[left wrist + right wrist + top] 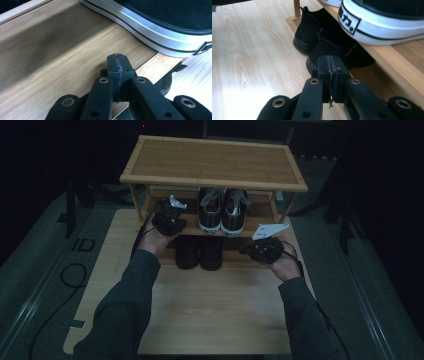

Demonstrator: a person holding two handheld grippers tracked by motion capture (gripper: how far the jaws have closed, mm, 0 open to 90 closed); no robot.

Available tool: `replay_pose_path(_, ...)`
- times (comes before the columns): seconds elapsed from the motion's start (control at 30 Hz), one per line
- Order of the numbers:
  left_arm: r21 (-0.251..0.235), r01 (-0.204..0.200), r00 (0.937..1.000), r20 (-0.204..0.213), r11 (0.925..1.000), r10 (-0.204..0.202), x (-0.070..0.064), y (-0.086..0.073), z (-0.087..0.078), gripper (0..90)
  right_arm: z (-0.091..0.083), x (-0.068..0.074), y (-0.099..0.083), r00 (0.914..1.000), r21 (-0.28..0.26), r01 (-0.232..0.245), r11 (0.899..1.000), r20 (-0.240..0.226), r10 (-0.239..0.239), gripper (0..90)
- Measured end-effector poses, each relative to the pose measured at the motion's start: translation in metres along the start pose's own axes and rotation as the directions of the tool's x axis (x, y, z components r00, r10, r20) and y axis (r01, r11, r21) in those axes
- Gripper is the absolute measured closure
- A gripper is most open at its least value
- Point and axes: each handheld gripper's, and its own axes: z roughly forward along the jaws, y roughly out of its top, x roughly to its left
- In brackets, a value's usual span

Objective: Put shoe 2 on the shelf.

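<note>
Two prs of shoes on the wooden shoe rack (212, 184), centre of high view. Upper pr, black canvas sneakers (222, 211) w/ white rubber soles + light laces, sit side by side on the middle shelf, heels toward the frame bottom, one heel showing a black-framed logo patch in the upper right of the right gripper view. Lower pr, all-black knit shoes (199, 252), stand side by side, touching, directly below, at table-top level, heels also toward the frame bottom, partly shadowed.

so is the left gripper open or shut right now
Shut and empty: in the left gripper view, the left gripper has its jaws pressed together with nothing between them, over the shoe rack shelf.
</note>
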Motion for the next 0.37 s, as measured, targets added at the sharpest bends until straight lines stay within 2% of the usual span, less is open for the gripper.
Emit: replay_pose_path(0.37,-0.005,0.006,1.0000,0.000,1.0000,-0.006,0.000,-0.001,0.000,90.0,0.001,0.000,-0.012,0.9997,0.003,-0.025,1.000,0.007,0.025,87.8)
